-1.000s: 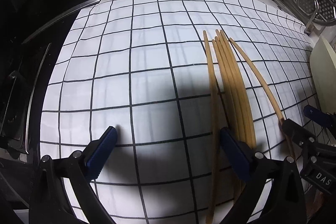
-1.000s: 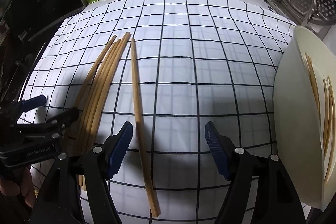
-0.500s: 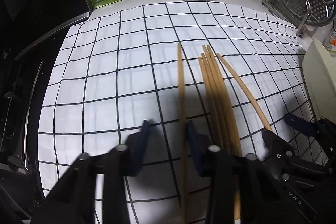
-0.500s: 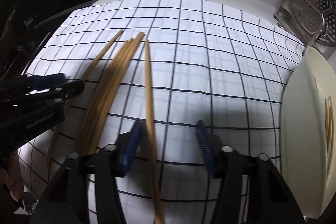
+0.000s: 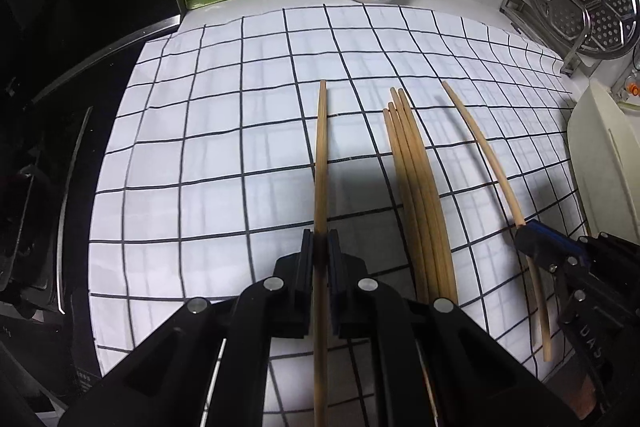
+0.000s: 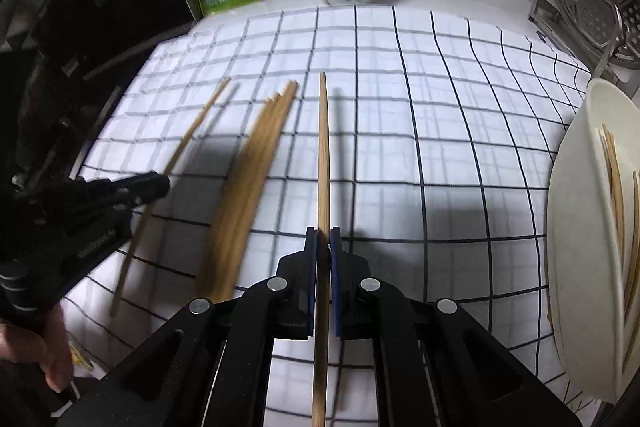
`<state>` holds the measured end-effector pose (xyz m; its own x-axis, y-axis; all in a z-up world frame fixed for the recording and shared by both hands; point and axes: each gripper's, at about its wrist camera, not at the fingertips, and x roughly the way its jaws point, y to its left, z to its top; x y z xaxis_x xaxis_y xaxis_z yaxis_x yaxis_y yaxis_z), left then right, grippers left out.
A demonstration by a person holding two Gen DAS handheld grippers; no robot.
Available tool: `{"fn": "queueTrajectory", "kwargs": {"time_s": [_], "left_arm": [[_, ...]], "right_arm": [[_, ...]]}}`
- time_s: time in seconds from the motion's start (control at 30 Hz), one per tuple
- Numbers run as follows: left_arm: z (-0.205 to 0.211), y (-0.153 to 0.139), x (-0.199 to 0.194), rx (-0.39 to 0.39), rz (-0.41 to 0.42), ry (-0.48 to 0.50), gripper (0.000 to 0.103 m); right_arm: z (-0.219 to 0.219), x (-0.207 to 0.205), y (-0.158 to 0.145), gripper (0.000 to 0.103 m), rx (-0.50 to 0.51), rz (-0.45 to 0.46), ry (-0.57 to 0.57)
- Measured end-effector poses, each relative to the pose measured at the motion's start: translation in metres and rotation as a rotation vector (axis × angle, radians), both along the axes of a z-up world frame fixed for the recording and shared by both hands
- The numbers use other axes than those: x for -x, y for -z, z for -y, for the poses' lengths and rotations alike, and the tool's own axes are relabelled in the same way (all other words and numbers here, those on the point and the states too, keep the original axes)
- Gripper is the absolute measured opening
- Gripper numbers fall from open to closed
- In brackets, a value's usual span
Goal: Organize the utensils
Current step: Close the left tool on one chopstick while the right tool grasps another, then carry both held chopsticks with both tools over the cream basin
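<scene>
Left wrist view: the left gripper [image 5: 320, 247] pinches one chopstick [image 5: 320, 155] at frame centre, a bundle of chopsticks [image 5: 420, 203] lying on the checked cloth [image 5: 200, 147] to its right. Right wrist view: the right gripper [image 6: 324, 243] clamps a single chopstick [image 6: 323, 155] at centre; more chopsticks rest in the white tray [image 6: 576, 227] at the right edge.

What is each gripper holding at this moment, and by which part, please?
The left gripper and the right gripper each clamp one chopstick, left's and right's, partway along its shaft, toward the near end.
</scene>
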<state>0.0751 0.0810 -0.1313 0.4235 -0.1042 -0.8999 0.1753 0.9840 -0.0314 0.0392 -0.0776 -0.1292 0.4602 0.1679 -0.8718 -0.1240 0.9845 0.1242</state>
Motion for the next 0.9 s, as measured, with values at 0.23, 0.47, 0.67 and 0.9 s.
{"fn": "queueTrajectory", "kwargs": {"time_s": [0.23, 0.47, 0.67, 0.9], "left_arm": [[0.002, -0.039, 0.007, -0.001, 0.053, -0.007, 0.007], [0.037, -0.087, 0.007, 0.033, 0.137, 0.018, 0.007], [0.094, -0.117, 0.01, 0.077, 0.185, 0.087, 0.007], [0.178, -0.133, 0.016, 0.124, 0.199, 0.203, 0.007]], "right_arm": [[0.007, 0.011, -0.051, 0.006, -0.073, 0.079, -0.014], [0.046, 0.021, -0.098, 0.006, -0.105, 0.165, 0.023], [0.103, 0.035, -0.12, 0.006, -0.107, 0.214, 0.096], [0.191, 0.054, -0.127, 0.006, -0.103, 0.24, 0.245]]}}
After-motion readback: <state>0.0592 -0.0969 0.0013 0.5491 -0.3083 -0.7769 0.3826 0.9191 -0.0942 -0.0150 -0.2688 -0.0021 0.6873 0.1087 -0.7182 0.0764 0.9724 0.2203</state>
